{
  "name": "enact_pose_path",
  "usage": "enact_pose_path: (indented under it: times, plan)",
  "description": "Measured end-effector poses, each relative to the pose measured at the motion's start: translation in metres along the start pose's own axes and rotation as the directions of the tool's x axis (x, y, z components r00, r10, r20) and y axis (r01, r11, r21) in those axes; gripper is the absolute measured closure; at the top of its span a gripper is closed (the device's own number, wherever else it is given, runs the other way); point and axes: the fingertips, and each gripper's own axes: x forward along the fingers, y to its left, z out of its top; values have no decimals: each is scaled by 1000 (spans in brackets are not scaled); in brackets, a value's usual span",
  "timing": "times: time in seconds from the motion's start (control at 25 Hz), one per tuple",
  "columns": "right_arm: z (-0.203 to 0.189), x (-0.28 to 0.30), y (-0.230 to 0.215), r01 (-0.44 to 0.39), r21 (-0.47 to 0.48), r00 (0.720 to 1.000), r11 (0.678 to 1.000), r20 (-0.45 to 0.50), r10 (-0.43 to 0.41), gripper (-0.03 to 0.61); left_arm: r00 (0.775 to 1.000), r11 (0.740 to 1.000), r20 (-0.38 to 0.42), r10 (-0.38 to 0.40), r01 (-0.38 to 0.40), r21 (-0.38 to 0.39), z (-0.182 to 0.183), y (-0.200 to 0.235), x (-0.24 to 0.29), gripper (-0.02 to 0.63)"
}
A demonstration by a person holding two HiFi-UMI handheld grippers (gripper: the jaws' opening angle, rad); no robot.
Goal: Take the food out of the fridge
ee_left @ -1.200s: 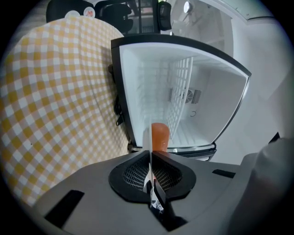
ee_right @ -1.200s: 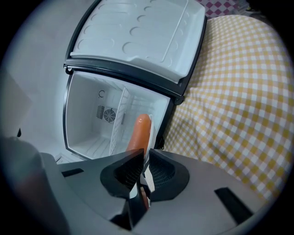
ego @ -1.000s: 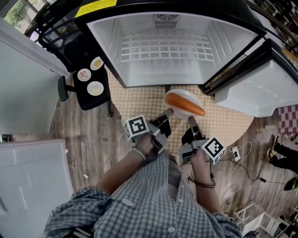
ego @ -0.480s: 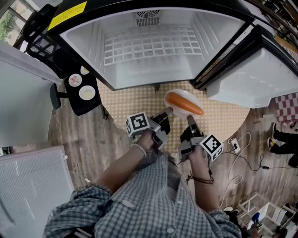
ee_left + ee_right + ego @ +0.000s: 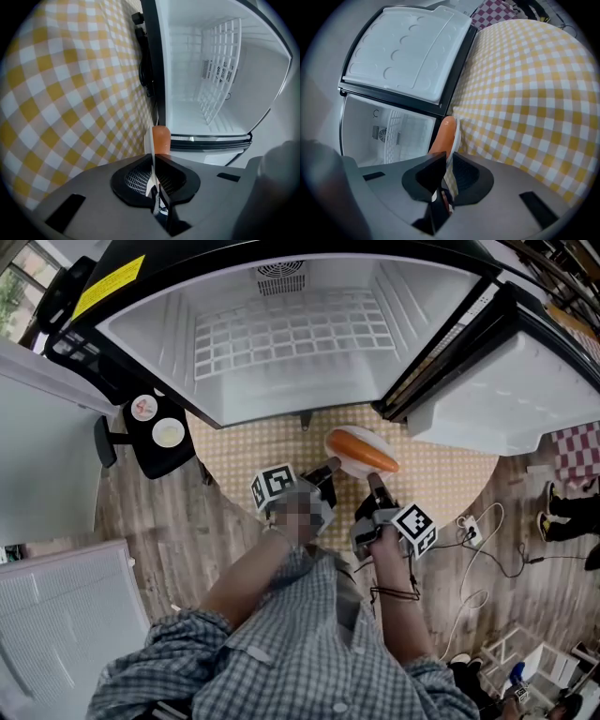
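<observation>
The left gripper [image 5: 332,466] has its jaws almost together, pinching the thin white rim of a plate [image 5: 367,432] on the side nearest the person. The right gripper [image 5: 372,480] clamps the same near rim a little further right, with its jaws close together and the rim between them. Each gripper carries a cube with square black-and-white markers, and both point forward from the person's hands.

A single orange sausage [image 5: 364,450] lies across the plate, which is held in the air between the two grippers. The plate is outside the fridge [image 5: 169,343], just in front of its open mouth and above a yellow-and-white checked rug [image 5: 253,451]. In the right gripper view the sausage runs straight out beyond the jaws, with the rug to its right.

The fridge is white inside, with a wire shelf [image 5: 291,334] at the back. Its door [image 5: 497,399] stands swung wide to the right (the moulded white inner lining faces the camera).

To the left of the rug, a small black table [image 5: 155,457] on the wooden floor [image 5: 159,521] holds two little dishes [image 5: 169,432]. The person's checked shirt [image 5: 300,643] fills the bottom of the head view.
</observation>
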Motion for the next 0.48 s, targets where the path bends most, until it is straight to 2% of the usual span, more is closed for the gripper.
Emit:
enact_pose_path:
  times: [0.28, 0.48]
  plan:
    - [-4, 4, -12, 39, 24, 999, 999, -28, -38, 548, 999, 999, -2, 34, -34, -27, -1, 14, 2, 592]
    - [-6, 4, -20, 84, 44, 996, 996, -30, -82, 548, 996, 995, -4, 92, -92, -27, -2, 20, 2, 595]
